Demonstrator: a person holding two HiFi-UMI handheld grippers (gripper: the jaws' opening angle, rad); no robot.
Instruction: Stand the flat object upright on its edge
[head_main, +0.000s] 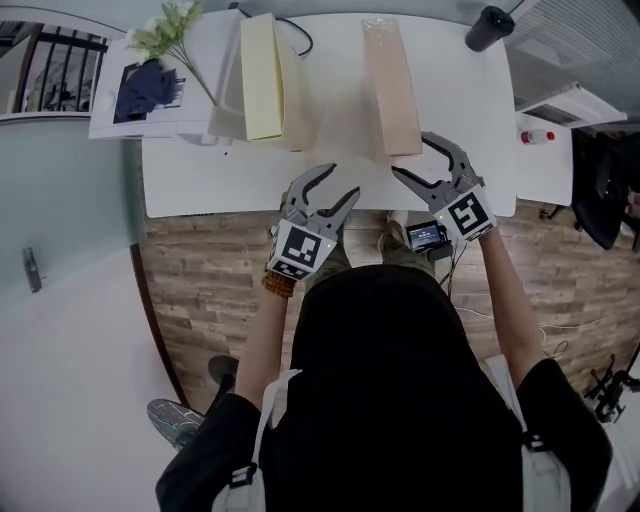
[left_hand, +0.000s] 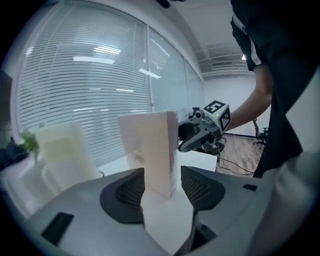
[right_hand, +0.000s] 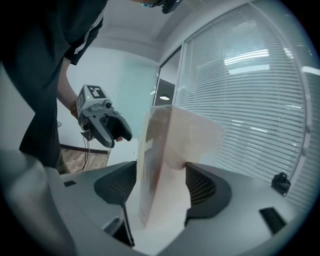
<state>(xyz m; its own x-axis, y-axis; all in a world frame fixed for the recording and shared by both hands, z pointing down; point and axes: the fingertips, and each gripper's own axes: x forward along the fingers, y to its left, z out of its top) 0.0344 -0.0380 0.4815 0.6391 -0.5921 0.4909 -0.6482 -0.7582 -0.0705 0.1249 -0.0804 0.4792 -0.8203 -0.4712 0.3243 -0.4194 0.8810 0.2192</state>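
Found the flat pink package (head_main: 392, 85) standing upright on its long edge on the white tabletop (head_main: 470, 110). Noted right tongs (head_main: 412, 155) spread wide at its near end, pads clear of it. Saw left tongs (head_main: 340, 180) likewise agape and empty over the tabletop's near edge. Spotted a yellow package (head_main: 262, 75) upright to its left.

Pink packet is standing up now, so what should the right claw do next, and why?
Probably ease the right claw straight back. The pink packet already stands on edge on the table, and the open claw sits around its near end, so a sideways bump could tip it.
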